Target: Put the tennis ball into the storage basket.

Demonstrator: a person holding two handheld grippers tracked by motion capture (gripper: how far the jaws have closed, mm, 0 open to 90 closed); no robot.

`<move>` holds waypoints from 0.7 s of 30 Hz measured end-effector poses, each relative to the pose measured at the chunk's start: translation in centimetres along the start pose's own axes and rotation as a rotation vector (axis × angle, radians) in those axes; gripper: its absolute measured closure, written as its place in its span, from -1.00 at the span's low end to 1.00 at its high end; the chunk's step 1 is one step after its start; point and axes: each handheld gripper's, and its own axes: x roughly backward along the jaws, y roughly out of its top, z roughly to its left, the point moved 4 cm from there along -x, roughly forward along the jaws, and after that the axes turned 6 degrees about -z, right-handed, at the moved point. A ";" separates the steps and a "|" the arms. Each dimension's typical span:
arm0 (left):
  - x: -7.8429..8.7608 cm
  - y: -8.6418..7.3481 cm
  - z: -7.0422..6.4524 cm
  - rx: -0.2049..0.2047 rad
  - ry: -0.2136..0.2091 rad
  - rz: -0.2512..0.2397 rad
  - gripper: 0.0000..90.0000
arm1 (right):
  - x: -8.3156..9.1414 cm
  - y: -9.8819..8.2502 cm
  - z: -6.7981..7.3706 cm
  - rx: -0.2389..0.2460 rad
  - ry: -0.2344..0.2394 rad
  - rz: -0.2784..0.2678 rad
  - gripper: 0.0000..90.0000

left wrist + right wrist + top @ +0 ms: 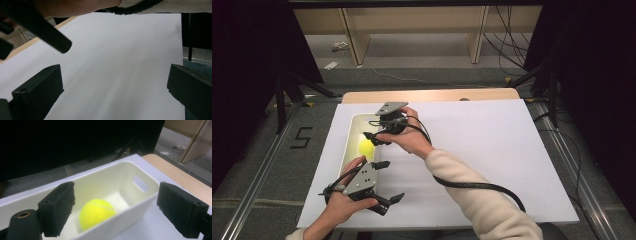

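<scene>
Hovering right gripper point(112, 205) over white bin point(140, 200), jaws wide, empty. Tennis ball point(96, 212) lies inside bin, beneath my jaws. Left gripper point(113, 92) idles wide over counter point(120, 50). Next, I judge: descend straight, straddle ball, close.

Ball point(96, 213): bright yellow, thin pale seam line. Bin point(140, 203): cream-white. Sheet point(492, 150) over tabletop point(432, 95): plain white; tabletop edge light wood. Fingers point(58, 207): matte black. Sleeve point(477, 205): cream. Plates point(361, 181): grey.
</scene>
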 end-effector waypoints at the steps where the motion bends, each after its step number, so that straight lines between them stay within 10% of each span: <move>1: 0.0 0.0 0.0 0.002 0.000 -0.001 -1.00 | 0.3 -0.1 -0.2 -0.004 -0.005 -0.001 -0.66; 21: 0.0 0.0 0.1 0.008 0.004 -0.005 -1.00 | 6.6 -3.2 -3.8 -0.078 -0.097 -0.016 -0.65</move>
